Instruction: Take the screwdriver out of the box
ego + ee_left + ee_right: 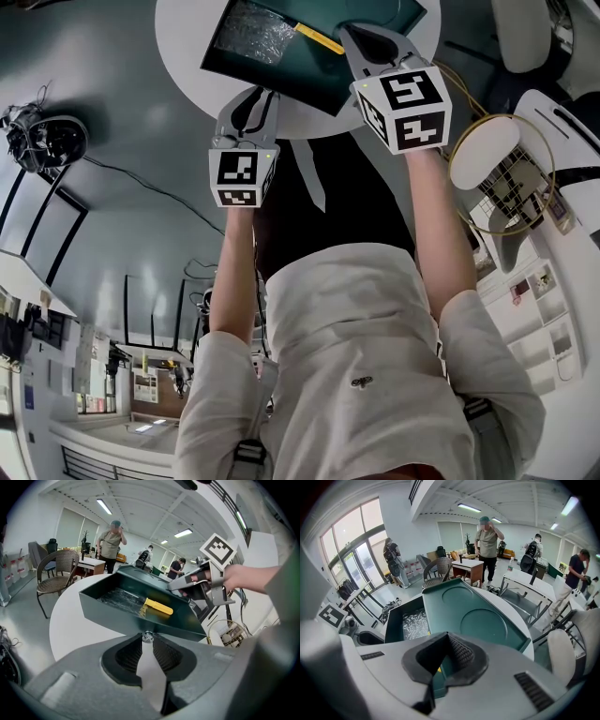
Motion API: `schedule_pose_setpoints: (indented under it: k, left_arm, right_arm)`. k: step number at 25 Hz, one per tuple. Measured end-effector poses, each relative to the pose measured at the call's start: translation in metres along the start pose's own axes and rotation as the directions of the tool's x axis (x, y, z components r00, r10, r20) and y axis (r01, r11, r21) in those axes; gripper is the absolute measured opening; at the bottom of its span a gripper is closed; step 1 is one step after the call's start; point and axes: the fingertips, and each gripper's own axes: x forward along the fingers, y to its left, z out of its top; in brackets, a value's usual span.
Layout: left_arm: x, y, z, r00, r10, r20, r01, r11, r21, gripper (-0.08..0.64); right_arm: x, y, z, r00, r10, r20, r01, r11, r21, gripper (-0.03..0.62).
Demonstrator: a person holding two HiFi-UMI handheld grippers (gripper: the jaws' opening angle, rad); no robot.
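Reaching in looks like the step in hand: in the head view the dark green box stands open on the round white desk, with the right gripper pinching the lid and the left gripper just short of the front wall. In the left gripper view its jaws stand partway apart, only a small shiny bit that I cannot name at their tips. The screwdriver, smooth yellow handle, lies on crinkled clear plastic in the box bottom, so the next move calls for clearing the wall and closing across that handle. In the right gripper view the ribbed black jaws are together, apparently on the lid's rim, a hard smooth moulding with two shallow round hollows.
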Motion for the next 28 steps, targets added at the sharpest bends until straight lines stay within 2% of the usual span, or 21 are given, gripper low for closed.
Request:
schedule_pose_setpoints:
  k: [7,14,20,23,28]
  left_arm:
    - [-0.004,-0.001,0.001,1.0,0.018,0.001,-0.018,1.0,0.023,0.078]
    - [-0.02,0.002,-0.009,0.999,0.051,-0.008,-0.051,0.999,0.001,0.078]
    - [-0.051,0.007,0.0,0.997,0.067,0.024,-0.067,0.998,0.002,0.025]
    - [-0.066,0.008,0.012,0.997,0.056,0.047,-0.056,0.998,-0.004,0.011]
    - [-0.085,-0.002,0.034,0.998,-0.009,0.067,0.009,1.0,0.012,0.011]
  right_arm:
    - [-0.002,-0.001,0.0,1.0,-0.014,0.003,0.014,1.0,0.006,0.006]
    - [-0.002,-0.001,0.0,0.999,-0.046,0.018,0.046,0.999,-0.014,0.006]
    - [-0.01,0.005,0.001,0.998,-0.057,0.016,0.057,0.998,-0.015,0.006]
    - [-0.019,0.017,0.005,0.998,-0.05,0.023,0.051,0.998,-0.024,0.006]
    - [-0.025,0.043,0.001,0.998,-0.061,-0.008,0.061,0.998,-0.016,0.008]
